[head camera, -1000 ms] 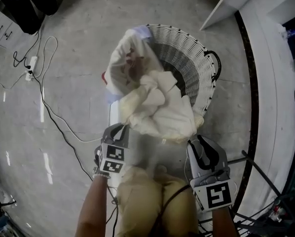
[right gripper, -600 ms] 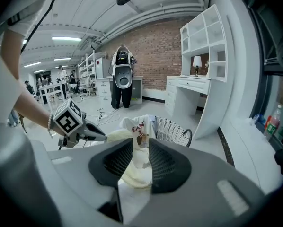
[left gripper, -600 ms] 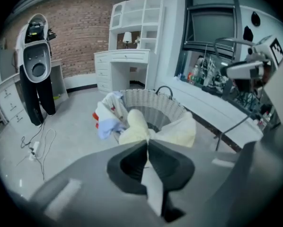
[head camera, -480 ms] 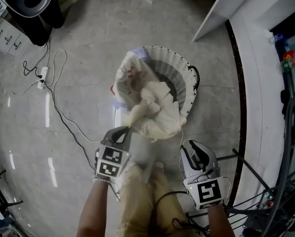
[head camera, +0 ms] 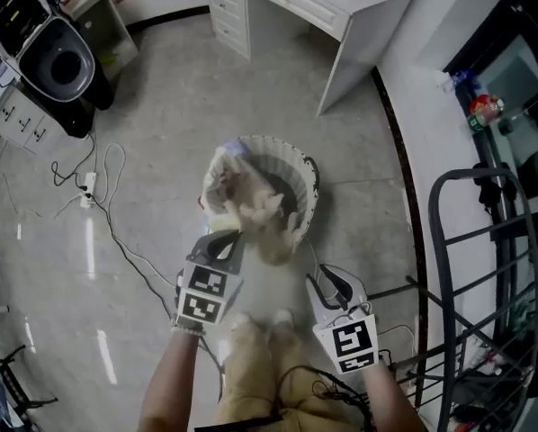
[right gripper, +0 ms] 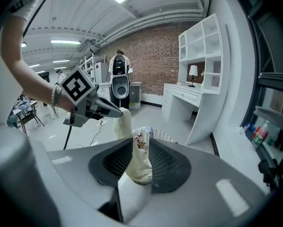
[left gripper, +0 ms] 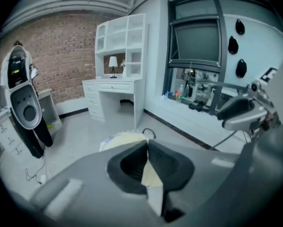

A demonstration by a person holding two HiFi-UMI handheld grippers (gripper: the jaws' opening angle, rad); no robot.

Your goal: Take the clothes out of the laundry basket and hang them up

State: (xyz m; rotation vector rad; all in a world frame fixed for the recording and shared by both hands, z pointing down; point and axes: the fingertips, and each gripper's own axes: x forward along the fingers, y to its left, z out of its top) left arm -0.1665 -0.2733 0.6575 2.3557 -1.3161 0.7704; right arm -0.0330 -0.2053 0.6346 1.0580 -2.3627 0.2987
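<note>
a cream garment (head camera: 262,212) is clamped in the left gripper (head camera: 231,235) and held above the wicker laundry basket (head camera: 307,192), where more clothes are left. the right gripper (head camera: 328,282) is held apart, empty. nothing is seen hung on the drying rack (head camera: 449,241).

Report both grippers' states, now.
Left gripper: shut on the cream garment.
Right gripper: open, holding nothing.

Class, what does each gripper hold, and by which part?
The left gripper pinches the cream garment by a bunched edge at its top. The right gripper is open and holds nothing.
</note>
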